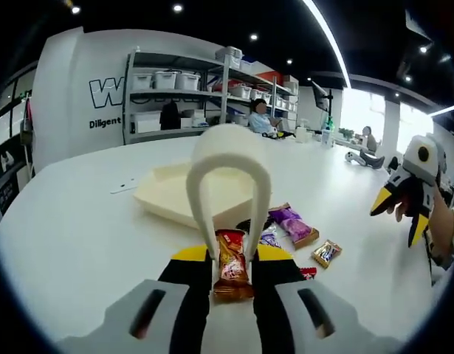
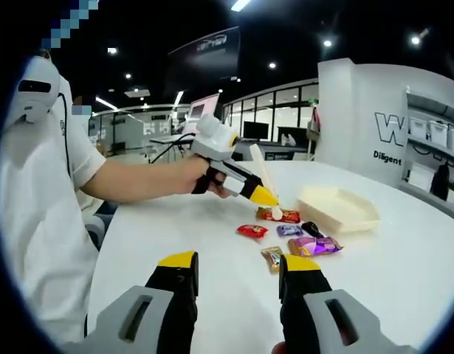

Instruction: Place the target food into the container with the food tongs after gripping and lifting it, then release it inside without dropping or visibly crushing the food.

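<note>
Snack bar, long axis along tongs

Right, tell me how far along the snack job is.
Early stage. Done: the left gripper is shut on the white tongs, whose tips have closed on the red snack bar. In hand: that bar looks still at table level in the right gripper view, not clearly lifted. Left: carry it to the cream tray, which looks empty, and release. The right gripper is open and idle.
</note>
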`<control>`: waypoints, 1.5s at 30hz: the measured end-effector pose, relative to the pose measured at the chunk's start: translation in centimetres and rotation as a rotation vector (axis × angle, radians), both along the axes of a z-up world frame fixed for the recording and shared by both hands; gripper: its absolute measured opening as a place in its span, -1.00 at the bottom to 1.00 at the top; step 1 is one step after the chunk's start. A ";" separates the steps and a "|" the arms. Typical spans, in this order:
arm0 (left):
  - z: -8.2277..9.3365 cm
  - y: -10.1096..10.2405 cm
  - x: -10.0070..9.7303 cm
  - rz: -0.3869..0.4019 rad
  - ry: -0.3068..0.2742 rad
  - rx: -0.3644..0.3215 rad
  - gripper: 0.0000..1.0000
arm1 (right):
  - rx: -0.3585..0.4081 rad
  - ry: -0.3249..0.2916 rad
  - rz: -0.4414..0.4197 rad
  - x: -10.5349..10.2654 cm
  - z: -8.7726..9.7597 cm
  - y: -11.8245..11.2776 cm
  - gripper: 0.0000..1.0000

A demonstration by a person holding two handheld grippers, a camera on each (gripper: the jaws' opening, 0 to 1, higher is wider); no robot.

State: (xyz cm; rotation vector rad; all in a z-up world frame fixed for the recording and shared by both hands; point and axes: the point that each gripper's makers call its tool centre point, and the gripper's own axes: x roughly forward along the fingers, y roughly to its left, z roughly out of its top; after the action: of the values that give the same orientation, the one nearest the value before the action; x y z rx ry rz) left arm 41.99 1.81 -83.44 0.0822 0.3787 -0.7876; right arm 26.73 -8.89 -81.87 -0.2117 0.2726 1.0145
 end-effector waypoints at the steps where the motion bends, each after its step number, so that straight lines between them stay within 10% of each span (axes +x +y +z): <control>1: 0.0 0.0 0.0 -0.003 0.001 -0.002 -0.61 | 0.000 0.000 -0.001 0.0 0.0 0.0 -0.22; 45: 5.2 -1.4 -3.4 -0.315 -0.007 -0.037 -0.62 | -0.003 0.005 -0.076 1.1 0.7 -1.3 -0.05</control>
State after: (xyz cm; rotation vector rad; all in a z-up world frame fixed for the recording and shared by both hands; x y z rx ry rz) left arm 38.54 0.36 -78.28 0.1119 0.3490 -1.1045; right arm 27.78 -10.19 -81.12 -0.1998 0.2848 0.9397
